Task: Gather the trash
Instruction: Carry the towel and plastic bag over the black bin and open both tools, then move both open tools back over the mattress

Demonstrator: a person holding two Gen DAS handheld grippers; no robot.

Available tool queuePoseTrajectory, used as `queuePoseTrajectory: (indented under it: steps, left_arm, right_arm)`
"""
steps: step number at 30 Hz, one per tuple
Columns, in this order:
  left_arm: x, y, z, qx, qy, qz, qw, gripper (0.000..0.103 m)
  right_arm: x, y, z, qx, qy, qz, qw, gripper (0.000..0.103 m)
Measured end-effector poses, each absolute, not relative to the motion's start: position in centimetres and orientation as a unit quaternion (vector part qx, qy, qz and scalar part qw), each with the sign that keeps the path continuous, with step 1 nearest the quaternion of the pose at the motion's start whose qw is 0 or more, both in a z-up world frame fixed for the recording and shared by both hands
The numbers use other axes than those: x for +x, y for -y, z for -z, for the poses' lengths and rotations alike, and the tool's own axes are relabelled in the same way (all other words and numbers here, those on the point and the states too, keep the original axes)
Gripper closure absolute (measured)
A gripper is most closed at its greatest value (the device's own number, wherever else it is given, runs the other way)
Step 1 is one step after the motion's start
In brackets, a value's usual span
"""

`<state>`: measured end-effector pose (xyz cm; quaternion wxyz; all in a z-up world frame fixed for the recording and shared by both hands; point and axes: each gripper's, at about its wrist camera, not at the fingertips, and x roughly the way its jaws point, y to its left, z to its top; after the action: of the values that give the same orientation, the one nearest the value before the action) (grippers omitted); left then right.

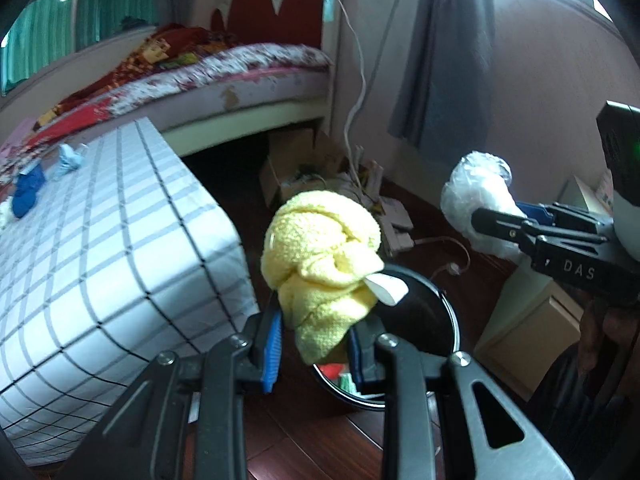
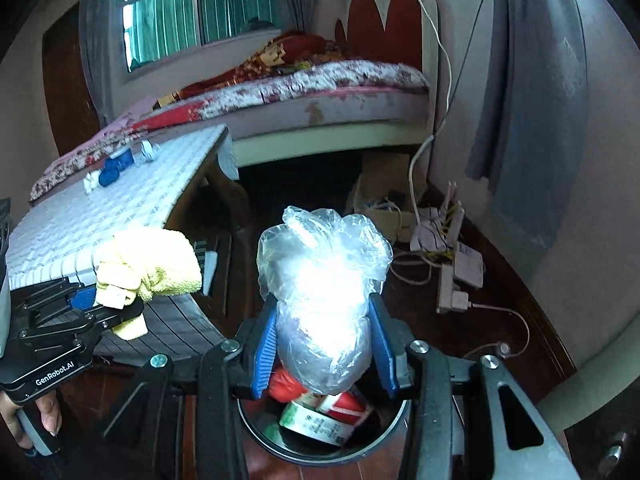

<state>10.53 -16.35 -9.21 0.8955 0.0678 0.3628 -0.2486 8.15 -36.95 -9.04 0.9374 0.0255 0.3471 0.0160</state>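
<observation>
My left gripper is shut on a crumpled yellow cloth with a white tag, held over the black trash bin. My right gripper is shut on a crumpled clear plastic bag, directly above the same bin, which holds red and green packaging. From the left wrist view the right gripper and its plastic bag show at the right. From the right wrist view the left gripper with the yellow cloth shows at the left, a hand below it.
A table with a grid-pattern cloth stands left of the bin, with blue and white scraps on it. A bed lies behind. Cardboard boxes, power strips and cables clutter the wooden floor by the wall. A beige box sits right.
</observation>
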Motion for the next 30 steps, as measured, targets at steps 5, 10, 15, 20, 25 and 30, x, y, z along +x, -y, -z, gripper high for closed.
queuePoseTrajectory:
  steps: [5,10,15,20,25,30]
  left_arm:
    - [11.7,17.2,11.4,0.057,-0.400,0.259,0.877,0.075]
    - [12.1,18.6,13.1,0.061,-0.429,0.278,0.857,0.075]
    - [12.8,19.3,14.3,0.062,-0.445,0.292,0.844,0.072]
    - [13.4,20.2,15.9,0.072,-0.462,0.307,0.829,0.071]
    - [13.7,20.0,17.2,0.059,-0.468,0.298,0.829,0.013]
    - [13.9,19.3,19.1,0.075,-0.490,0.238,0.836,0.001]
  right_arm:
    - [8.7,37.1,11.4,0.005,-0.377,-0.023,0.926,0.059]
    - [9.6,36.8,13.5,-0.019,-0.403,-0.038,0.914,0.059]
    - [10.6,36.1,15.3,-0.056,-0.426,-0.050,0.902,0.059]
    - [11.4,36.3,16.6,-0.066,-0.444,-0.067,0.891,0.059]
    - [12.5,37.6,19.7,-0.071,-0.483,-0.044,0.871,0.014]
    - [12.8,39.3,21.8,-0.074,-0.524,0.013,0.848,0.001]
